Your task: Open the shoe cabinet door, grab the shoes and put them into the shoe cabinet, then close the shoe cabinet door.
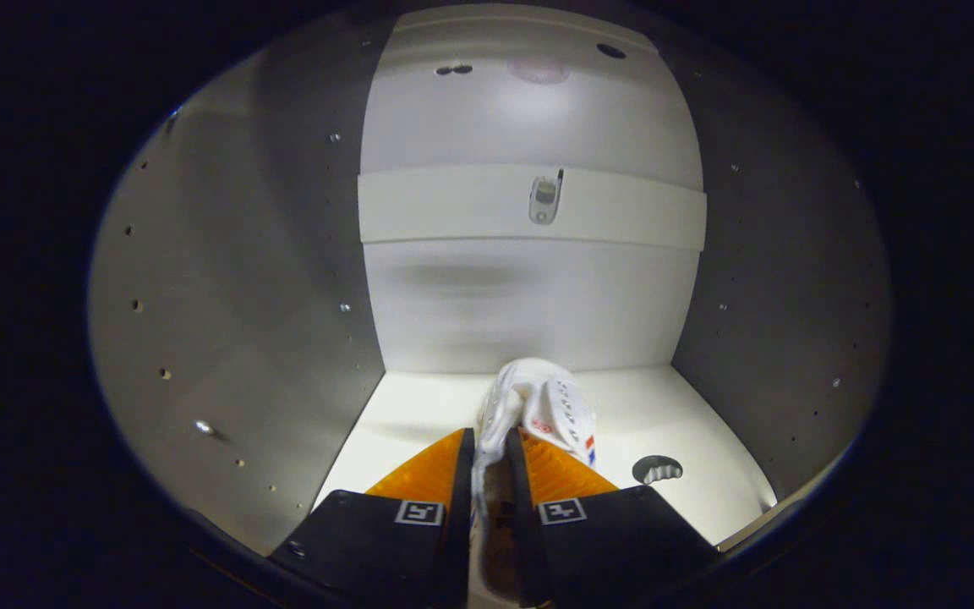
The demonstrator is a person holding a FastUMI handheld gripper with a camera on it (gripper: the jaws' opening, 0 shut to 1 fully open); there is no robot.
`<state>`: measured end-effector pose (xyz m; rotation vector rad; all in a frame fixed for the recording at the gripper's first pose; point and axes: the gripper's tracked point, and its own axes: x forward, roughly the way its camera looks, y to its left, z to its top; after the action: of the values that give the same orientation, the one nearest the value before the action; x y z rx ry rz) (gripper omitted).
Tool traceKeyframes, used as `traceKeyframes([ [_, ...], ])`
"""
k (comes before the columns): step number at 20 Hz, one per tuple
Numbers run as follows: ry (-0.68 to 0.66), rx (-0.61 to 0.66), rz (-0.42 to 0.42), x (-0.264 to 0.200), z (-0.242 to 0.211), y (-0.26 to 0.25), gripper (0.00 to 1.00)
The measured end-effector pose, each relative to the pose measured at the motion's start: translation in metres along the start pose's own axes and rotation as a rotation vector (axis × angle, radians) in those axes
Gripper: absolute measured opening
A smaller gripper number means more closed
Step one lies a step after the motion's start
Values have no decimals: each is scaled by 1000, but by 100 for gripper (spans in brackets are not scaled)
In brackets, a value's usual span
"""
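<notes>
While the fingers (487,448) pinch a shoe (542,406), white cabinet floor (419,414) lies beneath.

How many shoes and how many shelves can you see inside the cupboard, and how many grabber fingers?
Shoes: 1, a white shoe pinched between the fingers, resting on the cabinet floor
Shelf boards: 1, the white board across the back
Metal brackets: 1, the bracket on that board
Gripper fingers: 2, on the gripper, closed on the shoe
Total: 5
</notes>
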<state>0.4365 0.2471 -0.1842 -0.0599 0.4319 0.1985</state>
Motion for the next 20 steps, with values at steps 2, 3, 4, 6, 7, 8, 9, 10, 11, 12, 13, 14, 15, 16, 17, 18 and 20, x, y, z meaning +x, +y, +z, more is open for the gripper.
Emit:
traceKeyframes([
  [2, -35, -3, 1, -24, 10, 3, 47],
  [3, -56, 3, 12, -38, 17, 6, 60],
  [4, -74, 6, 24, -57, 22, 11, 61],
  [6, -103, 4, 50, -94, 29, 19, 81],
  [7, -130, 4, 47, -115, 35, 19, 90],
  [8, -162, 5, 44, -137, 41, 20, 100],
  [9, -203, 10, 36, -160, 47, 19, 100],
  [10, -237, 12, 31, -184, 50, 18, 100],
  [11, -265, 14, 27, -207, 51, 16, 99],
  [12, -289, 14, 26, -229, 51, 14, 99],
  [13, -312, 13, 25, -250, 51, 11, 99],
  [14, -334, 11, 23, -270, 50, 5, 99],
  [15, -346, 16, 18, -289, 48, -3, 99],
  [16, -355, 10, 20, -305, 44, -11, 99],
  [17, -355, 3, 7, -320, 40, -25, 99],
  [18, -363, -13, 1, -335, 37, -40, 99],
  [20, -337, -3, 13, -365, 24, -64, 98],
])
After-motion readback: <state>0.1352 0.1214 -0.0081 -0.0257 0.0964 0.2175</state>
